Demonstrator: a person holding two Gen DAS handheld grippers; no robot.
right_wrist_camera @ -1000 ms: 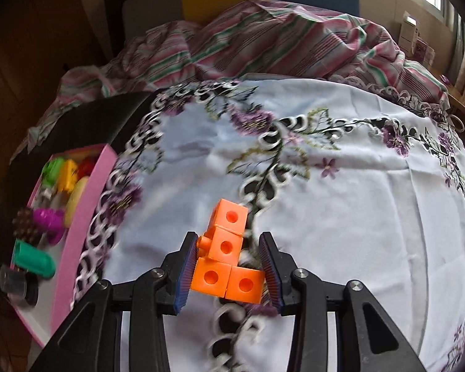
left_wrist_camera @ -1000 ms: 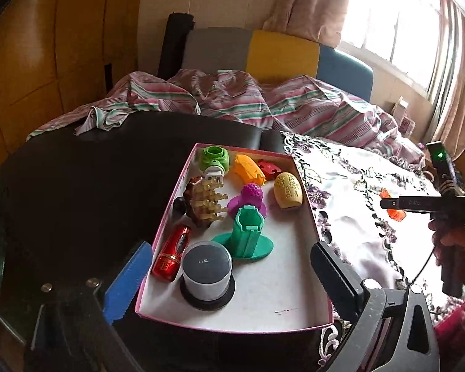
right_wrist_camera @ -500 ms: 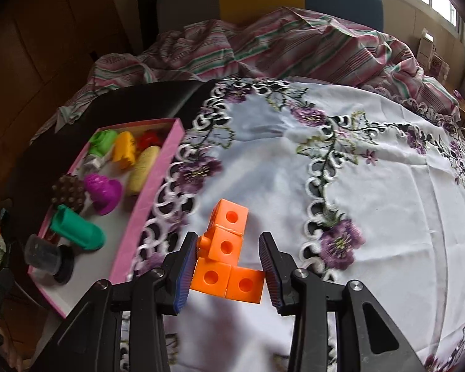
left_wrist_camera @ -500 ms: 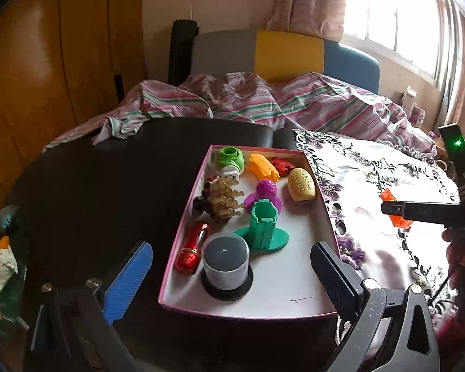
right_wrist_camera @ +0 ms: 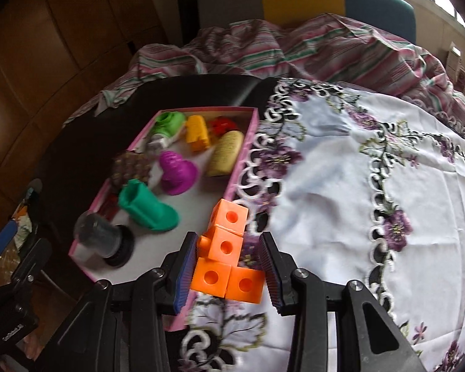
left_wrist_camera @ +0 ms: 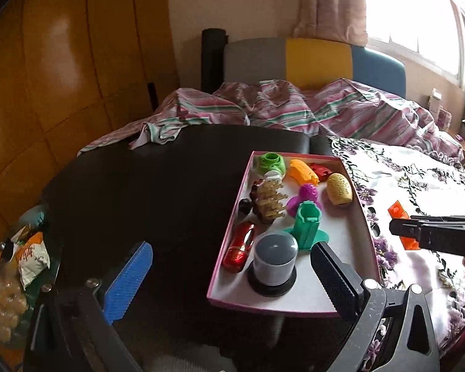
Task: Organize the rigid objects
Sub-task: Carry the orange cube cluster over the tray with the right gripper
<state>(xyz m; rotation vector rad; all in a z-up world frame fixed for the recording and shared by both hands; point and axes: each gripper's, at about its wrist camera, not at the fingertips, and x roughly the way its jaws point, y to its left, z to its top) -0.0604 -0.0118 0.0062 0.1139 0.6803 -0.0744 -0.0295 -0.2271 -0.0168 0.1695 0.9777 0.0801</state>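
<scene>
Currently right gripper (right_wrist_camera: pixel 224 274) is clamped on the orange blocks (right_wrist_camera: pixel 226 257), hanging over the tray (right_wrist_camera: pixel 241 155) edge; left gripper (left_wrist_camera: pixel 232 282) gapes empty. Risk: releasing early, blocks clip the rim and tumble onto the cloth (right_wrist_camera: pixel 341 186).

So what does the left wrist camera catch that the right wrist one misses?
Only the left wrist view shows the red can inside the pink tray and the open left gripper. Only the right wrist view shows the right gripper clamping the orange blocks head-on. Both show the tray, the green stand and the floral tablecloth.
</scene>
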